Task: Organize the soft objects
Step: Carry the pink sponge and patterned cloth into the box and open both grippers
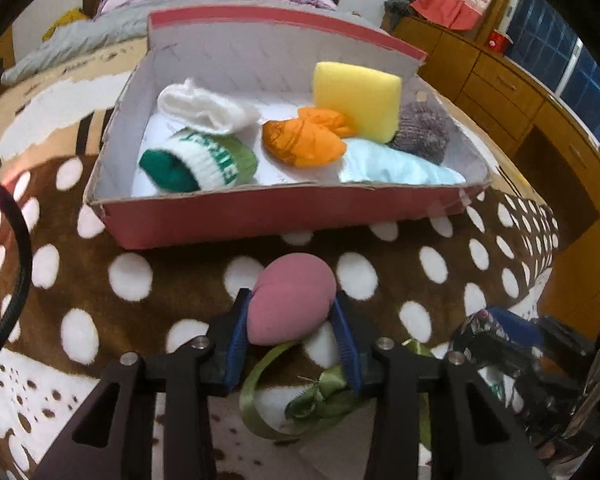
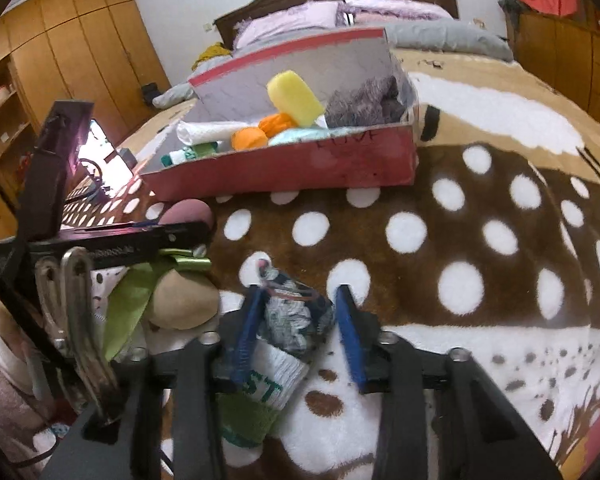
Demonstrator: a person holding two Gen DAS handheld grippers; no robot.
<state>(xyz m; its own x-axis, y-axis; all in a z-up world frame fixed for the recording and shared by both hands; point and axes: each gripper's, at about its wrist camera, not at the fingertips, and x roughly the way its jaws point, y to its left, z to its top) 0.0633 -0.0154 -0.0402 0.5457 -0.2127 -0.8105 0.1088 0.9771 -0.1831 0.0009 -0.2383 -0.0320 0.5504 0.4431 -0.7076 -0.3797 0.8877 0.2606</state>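
My left gripper is shut on a pink egg-shaped sponge, held just above the spotted blanket in front of the red cardboard box. The box holds a white cloth, a green and white sock roll, an orange cloth, a yellow sponge, a grey knit piece and a pale blue cloth. My right gripper is open, its blue fingers on either side of a dark patterned rolled cloth lying on the blanket. The box also shows in the right wrist view.
A green ribbon and a tan soft object lie under the left gripper. A green and white sock lies below the right gripper. The brown spotted blanket covers the bed. Wooden cabinets stand along the right.
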